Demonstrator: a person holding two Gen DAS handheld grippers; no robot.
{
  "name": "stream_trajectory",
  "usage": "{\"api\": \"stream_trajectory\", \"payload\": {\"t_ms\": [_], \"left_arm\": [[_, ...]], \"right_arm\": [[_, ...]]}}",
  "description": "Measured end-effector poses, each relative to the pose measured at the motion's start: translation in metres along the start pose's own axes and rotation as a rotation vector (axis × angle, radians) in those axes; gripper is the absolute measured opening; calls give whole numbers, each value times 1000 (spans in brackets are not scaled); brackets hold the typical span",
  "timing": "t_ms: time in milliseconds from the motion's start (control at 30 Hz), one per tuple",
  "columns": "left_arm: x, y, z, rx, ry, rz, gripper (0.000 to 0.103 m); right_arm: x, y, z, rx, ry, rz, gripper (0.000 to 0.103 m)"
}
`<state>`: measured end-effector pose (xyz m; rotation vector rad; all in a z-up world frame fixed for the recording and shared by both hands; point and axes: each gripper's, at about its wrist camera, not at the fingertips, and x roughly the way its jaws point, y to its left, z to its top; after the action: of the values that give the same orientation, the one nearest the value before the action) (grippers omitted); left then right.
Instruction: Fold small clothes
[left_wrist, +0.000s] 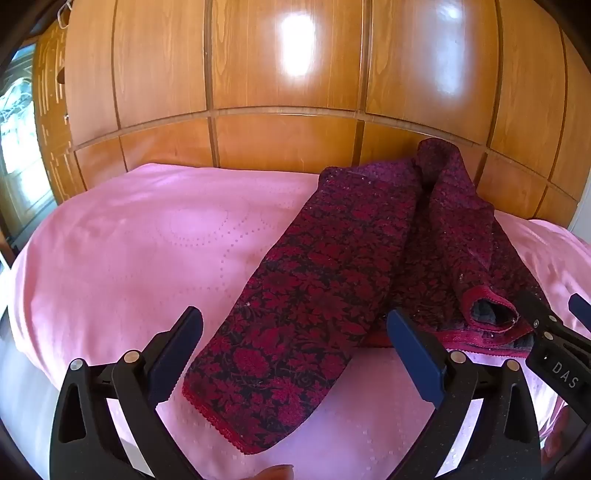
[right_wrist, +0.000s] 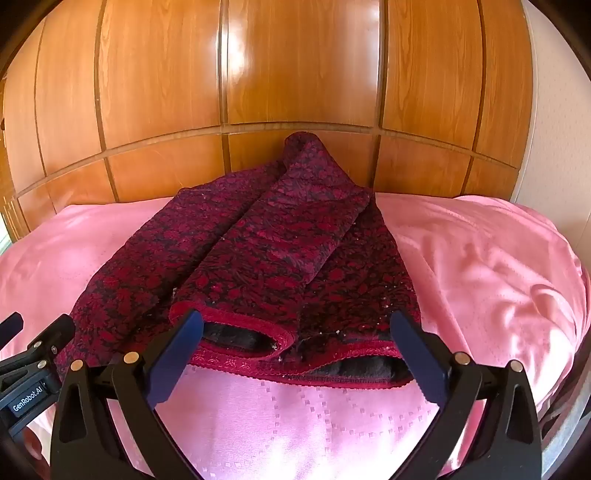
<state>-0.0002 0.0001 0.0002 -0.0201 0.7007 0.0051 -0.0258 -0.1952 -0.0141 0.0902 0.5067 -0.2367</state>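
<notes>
A dark red flowered garment (left_wrist: 332, 280) (right_wrist: 258, 258) lies on the pink bed cover (left_wrist: 129, 251) (right_wrist: 480, 266), with red trim along its near hems and a dark lining showing. One long part runs toward me in the left wrist view; another part is folded over its middle. My left gripper (left_wrist: 295, 328) hovers open just short of the near hem, nothing between its fingers. My right gripper (right_wrist: 297, 332) is open too, its fingers spread on either side of the near hem without pressing it. Each gripper shows at the edge of the other's view: the right gripper (left_wrist: 554, 321) and the left gripper (right_wrist: 37, 332).
A glossy wooden wardrobe (left_wrist: 288, 74) (right_wrist: 295, 74) stands right behind the bed. A window (left_wrist: 18, 129) is at the far left. Bare pink cover spreads left of the garment and to its right (right_wrist: 498, 295). A fingertip (left_wrist: 277, 470) shows at the bottom edge.
</notes>
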Motion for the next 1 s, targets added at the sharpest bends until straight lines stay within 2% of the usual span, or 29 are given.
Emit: {"api": "stream_trajectory", "payload": {"t_ms": [400,1000], "left_arm": [[-5,1,5,-24,11,6,99],[-1,0,-7,13,9,3,99]], "right_arm": [[-3,-2,-1,-14,3,-3,101],[-1,4,-3,-26,14,-16,101]]}}
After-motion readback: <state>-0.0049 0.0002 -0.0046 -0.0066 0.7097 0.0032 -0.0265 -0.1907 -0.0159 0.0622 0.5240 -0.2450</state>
